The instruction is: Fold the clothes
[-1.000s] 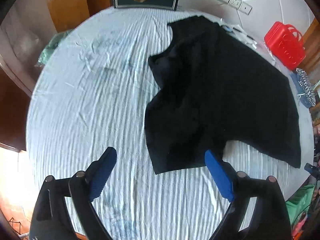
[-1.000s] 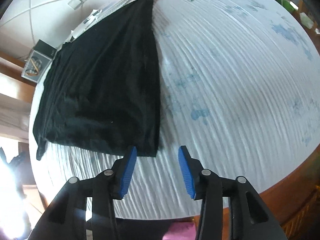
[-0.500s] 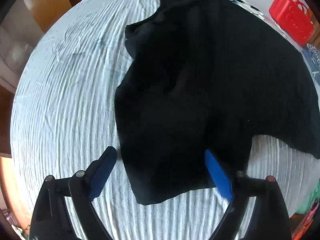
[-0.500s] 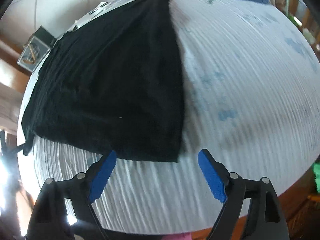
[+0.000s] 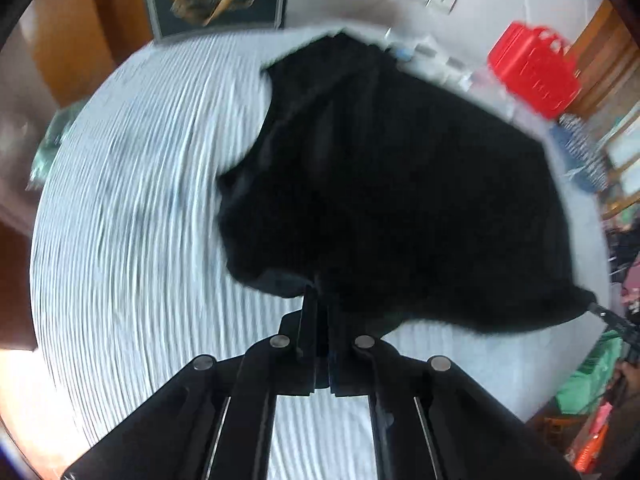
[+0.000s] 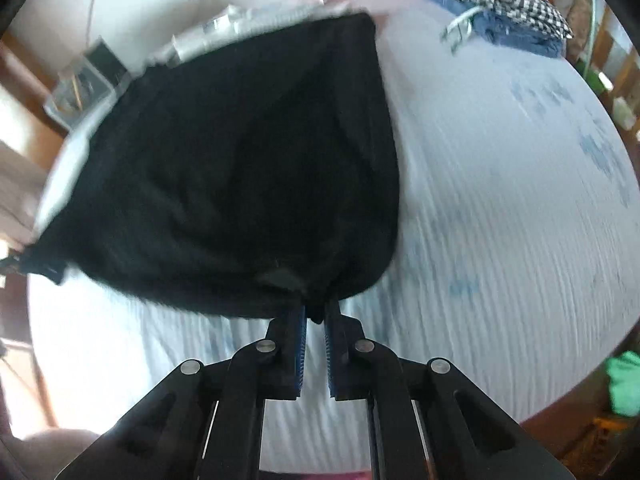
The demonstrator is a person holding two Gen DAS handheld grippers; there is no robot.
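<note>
We see a ribbed, pale blue striped bedsheet (image 5: 132,240) with a soft black garment (image 5: 400,184) lying across it; beyond the garment sits a red plastic basket (image 5: 532,76). Our left gripper (image 5: 320,296) pinches the garment's near edge, jaws pressed together, and our right gripper (image 6: 316,316) pinches its near corner likewise

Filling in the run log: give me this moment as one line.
stage: grasp near edge | left hand-held gripper: shut on black shirt | right hand-held gripper: shut on black shirt | surface: striped sheet
</note>
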